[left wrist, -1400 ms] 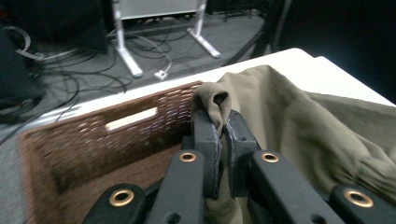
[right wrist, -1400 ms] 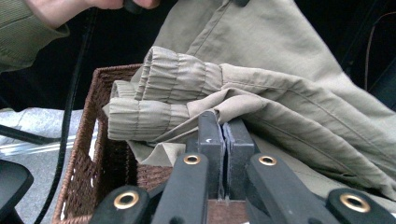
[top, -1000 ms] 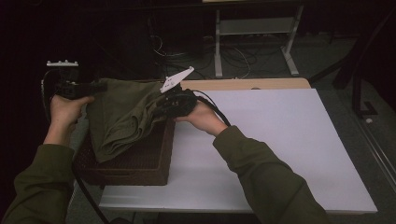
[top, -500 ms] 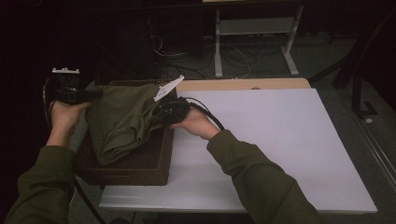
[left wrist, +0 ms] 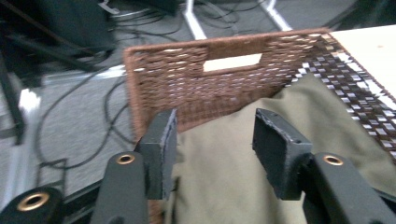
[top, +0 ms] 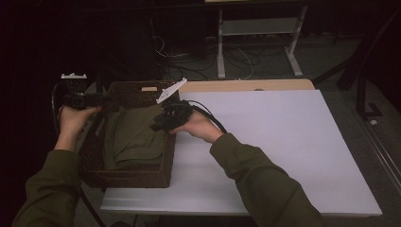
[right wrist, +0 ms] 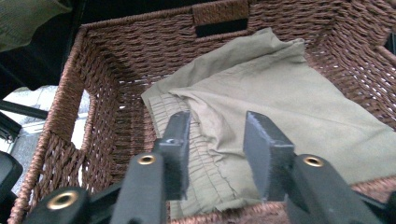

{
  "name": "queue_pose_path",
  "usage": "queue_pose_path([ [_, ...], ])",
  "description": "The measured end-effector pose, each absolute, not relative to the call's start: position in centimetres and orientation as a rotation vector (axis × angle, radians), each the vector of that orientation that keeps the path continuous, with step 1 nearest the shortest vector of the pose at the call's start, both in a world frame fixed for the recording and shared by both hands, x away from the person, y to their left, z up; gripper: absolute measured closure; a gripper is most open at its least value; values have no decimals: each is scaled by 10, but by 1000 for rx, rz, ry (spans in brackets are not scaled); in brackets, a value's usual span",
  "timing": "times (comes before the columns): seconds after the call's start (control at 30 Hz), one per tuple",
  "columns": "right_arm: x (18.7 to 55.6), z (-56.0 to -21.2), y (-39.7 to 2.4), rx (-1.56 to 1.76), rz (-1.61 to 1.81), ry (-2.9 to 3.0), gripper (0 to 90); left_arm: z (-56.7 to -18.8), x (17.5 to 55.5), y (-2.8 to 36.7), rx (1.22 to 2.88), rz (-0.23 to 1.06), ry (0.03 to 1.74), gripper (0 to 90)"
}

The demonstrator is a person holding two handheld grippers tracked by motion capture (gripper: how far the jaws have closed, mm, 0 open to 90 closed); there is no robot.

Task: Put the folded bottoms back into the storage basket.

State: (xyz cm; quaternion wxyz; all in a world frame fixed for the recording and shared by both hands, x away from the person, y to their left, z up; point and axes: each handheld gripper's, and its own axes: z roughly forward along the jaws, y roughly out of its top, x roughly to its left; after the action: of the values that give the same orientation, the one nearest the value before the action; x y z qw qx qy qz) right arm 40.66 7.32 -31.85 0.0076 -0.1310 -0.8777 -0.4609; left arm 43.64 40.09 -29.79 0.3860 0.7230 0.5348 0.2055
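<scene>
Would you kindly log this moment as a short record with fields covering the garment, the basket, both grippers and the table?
garment: olive-green folded garment, lying inside the basket, elastic waistband in the right gripper view
basket: brown wicker basket with handle cut-outs, at the table's left end
left gripper: left gripper above the basket's far left corner, jaws just opened, nothing pinched between them
right gripper: right gripper over the basket's right rim, jaws just opened, garment released below
table: white table, wooden strip along the far edge
</scene>
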Motion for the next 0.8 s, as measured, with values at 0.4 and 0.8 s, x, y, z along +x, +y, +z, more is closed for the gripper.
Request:
queue_pose_path([
  [0.4, 410, -311, 50, -512, -1465, -2778, 397, -307, 428, 372, 1872, 408, 1203, 266],
  [0.8, 405, -312, 2, -599, -1502, -2769, 249, -311, 400, 333, 1902, 377, 1041, 63],
])
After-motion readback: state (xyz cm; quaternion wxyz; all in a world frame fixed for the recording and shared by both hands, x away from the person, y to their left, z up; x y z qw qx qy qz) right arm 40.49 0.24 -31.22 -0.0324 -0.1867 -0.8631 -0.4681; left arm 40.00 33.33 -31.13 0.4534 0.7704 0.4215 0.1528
